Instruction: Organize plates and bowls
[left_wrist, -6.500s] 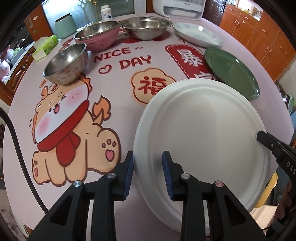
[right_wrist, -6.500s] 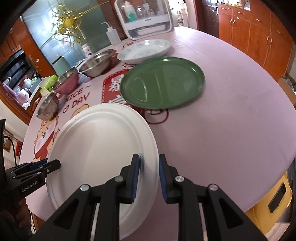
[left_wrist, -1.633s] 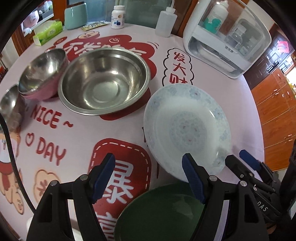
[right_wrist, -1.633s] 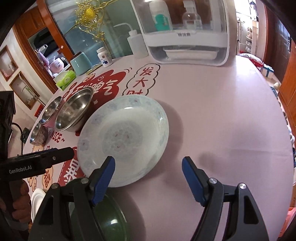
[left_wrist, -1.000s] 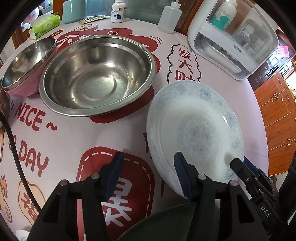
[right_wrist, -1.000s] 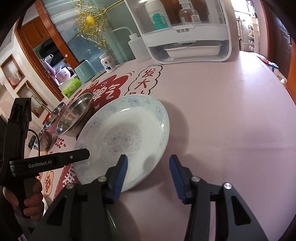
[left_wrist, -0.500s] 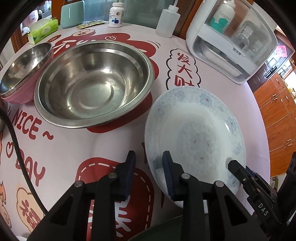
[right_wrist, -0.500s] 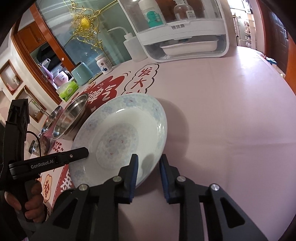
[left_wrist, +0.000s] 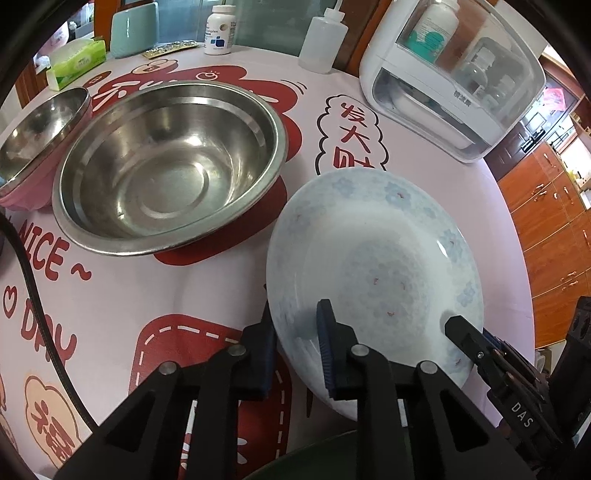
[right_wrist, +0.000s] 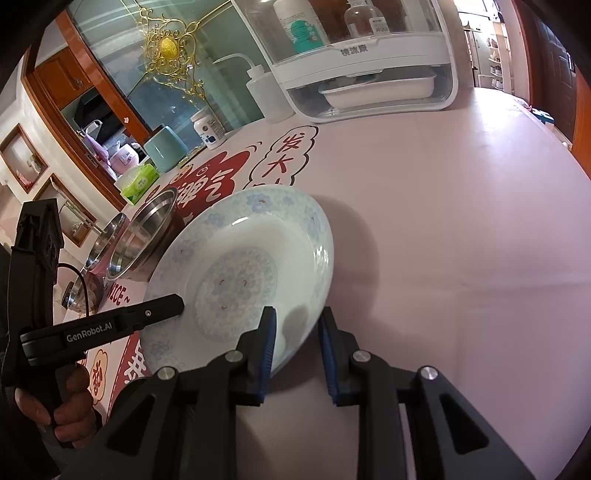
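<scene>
A white plate with a pale blue flower pattern (left_wrist: 380, 273) is held off the table by both grippers. My left gripper (left_wrist: 295, 350) is shut on its near left rim. My right gripper (right_wrist: 295, 350) is shut on its near right rim; the plate (right_wrist: 240, 280) tilts up to the right in the right wrist view. A large steel bowl (left_wrist: 170, 166) sits left of the plate. A smaller steel bowl with a pink outside (left_wrist: 40, 136) sits further left. The rim of a green plate (left_wrist: 325, 458) shows under my left gripper.
A white sterilizer box (left_wrist: 454, 81) stands at the back right. A squeeze bottle (left_wrist: 321, 40), pill bottle (left_wrist: 219, 29), teal cup (left_wrist: 135, 29) and tissue pack (left_wrist: 77, 62) line the far edge. The table edge curves away on the right (right_wrist: 535, 155).
Both grippers closed from wide open onto the flowered plate's rim, then lifted it so it tilts. Earlier they held the large white plate.
</scene>
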